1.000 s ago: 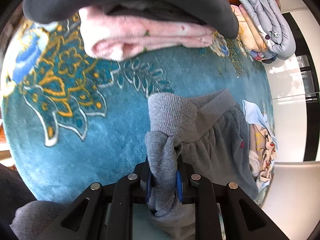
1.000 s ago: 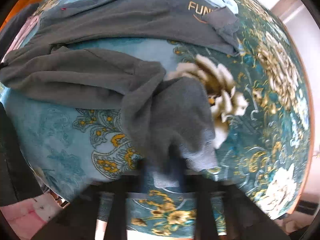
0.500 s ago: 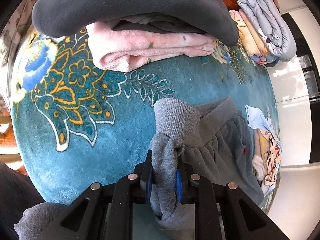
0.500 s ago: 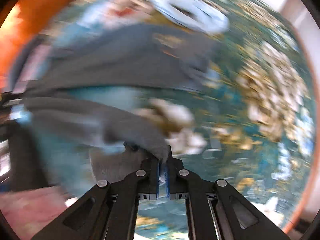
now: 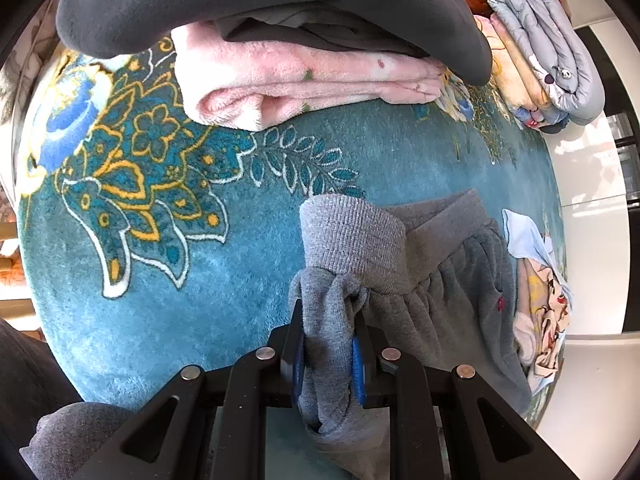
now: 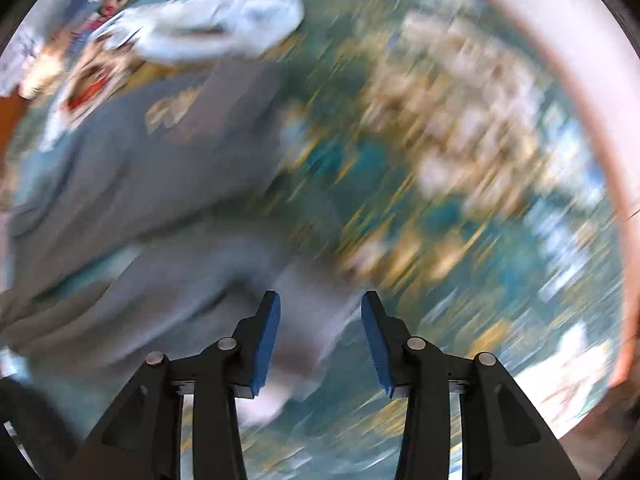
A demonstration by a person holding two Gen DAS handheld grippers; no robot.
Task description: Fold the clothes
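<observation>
Item: grey sweatshirt (image 5: 440,280), lying partly spread on a teal patterned blanket (image 5: 160,280), its ribbed cuff (image 5: 348,240) and gathered hem nearest my left side. Left tongs (image 5: 328,360): I have them nearly closed, blue pads pinching a bunched fold of the grey fabric just below the cuff. Right tongs (image 6: 320,336): jaws opening, pads clear of the cloth; the view is blurred, and grey fabric lies under and beyond them, none of it gripped as far as I can tell. Also present: a folded pink blanket (image 5: 304,84) under a dark grey garment (image 5: 260,4); a rolled pale quilt (image 5: 552,40) far off. Handling note, my judgement: I should keep the left pinch firm, settle the right tongs, then take one clean edge rather than a wad, so the fold lies flat.
</observation>
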